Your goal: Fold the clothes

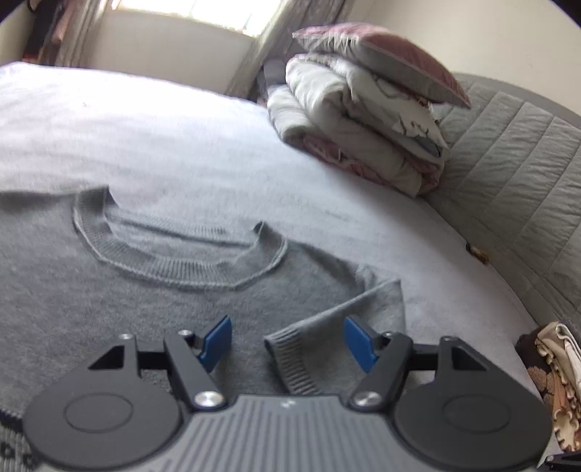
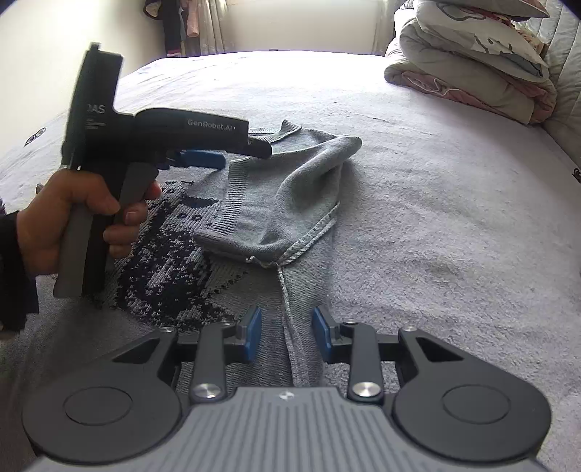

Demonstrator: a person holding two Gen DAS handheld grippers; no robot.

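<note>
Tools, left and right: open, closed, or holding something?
Left tool: open; sleeve cuff lies loose between the pads.
Right tool: open over the sweater.

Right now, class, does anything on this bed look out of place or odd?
One small thing: a brownish scrap lies on the bed beside the quilted headboard; what it is can't be told. The grey sweater simply lies half-folded.

A bed (image 1: 181,127) (pale cover), stacked bedding (image 1: 363,119), quilted headboard (image 1: 508,152), bright window (image 1: 189,11).
</note>
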